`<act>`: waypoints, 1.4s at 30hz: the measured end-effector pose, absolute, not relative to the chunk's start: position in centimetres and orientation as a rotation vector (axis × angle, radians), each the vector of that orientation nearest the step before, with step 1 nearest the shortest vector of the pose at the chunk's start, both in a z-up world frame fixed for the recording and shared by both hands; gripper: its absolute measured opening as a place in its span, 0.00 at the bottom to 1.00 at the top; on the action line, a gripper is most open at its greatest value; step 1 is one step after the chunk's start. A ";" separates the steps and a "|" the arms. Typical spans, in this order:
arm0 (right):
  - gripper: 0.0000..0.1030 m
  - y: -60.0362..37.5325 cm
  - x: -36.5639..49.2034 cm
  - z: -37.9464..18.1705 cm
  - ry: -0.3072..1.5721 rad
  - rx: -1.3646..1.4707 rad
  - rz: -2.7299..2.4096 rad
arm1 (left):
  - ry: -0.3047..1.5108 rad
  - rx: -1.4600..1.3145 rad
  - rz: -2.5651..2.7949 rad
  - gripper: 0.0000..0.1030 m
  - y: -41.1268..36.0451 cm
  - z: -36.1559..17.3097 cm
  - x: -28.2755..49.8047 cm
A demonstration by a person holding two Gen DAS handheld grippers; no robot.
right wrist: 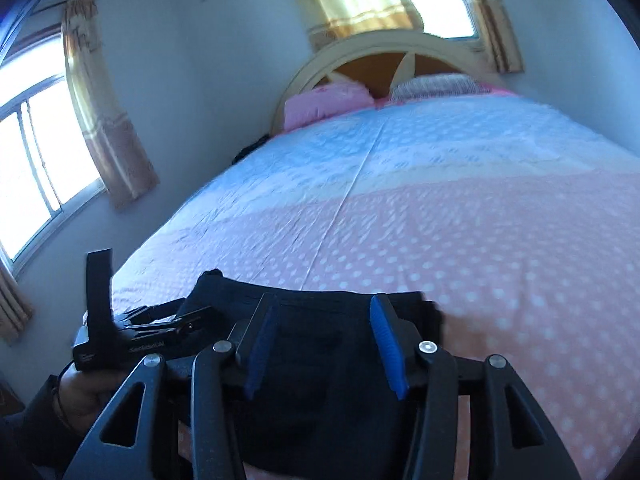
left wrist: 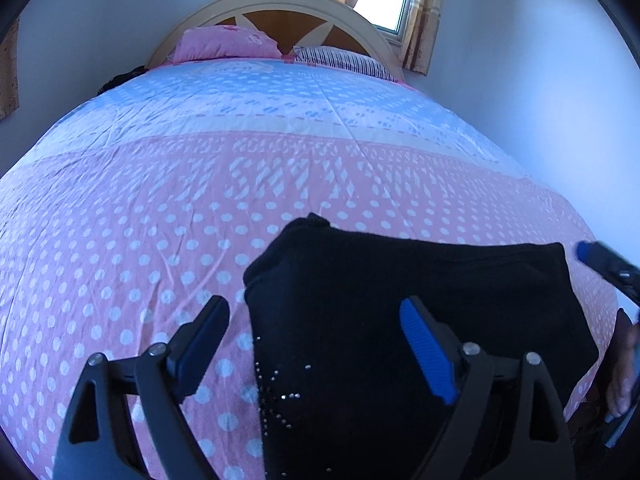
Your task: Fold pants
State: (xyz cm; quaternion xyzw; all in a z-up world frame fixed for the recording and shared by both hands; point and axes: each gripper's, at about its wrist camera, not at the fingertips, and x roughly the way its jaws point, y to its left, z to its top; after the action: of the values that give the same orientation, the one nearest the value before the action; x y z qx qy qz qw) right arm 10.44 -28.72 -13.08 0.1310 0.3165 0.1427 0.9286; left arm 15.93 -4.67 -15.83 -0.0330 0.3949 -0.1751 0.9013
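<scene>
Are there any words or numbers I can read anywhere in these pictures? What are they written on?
Small pale lettering on the side of the left gripper body, seen from the right wrist view: too blurred to read.
A small label lower on that same body: too small to read.
The black pants, the bedspread and the pillows: only dots, studs and patterns, no words or numbers.

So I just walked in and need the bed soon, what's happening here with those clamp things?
A person holds a two-finger gripper in each hand above black pants lying on the pink polka-dot bedspread, apparently partway through folding. The left gripper is open, one finger over the bedspread and the other over the fabric. The right gripper is open too, poised over the pants and gripping nothing. The pants look bunched into a compact shape near the foot of the bed.
</scene>
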 end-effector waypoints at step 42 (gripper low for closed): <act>0.06 -33.1 3.1 -16.6 0.805 0.263 0.240 | 0.740 -0.079 -0.337 0.93 -1.8 -15.2 13.5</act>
State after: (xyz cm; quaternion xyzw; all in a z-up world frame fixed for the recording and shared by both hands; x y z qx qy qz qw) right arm 3.11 -33.10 -16.55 0.1275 0.3898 0.1161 0.9046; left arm 13.50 -1.80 -15.16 -0.0382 0.3596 -0.1639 0.9178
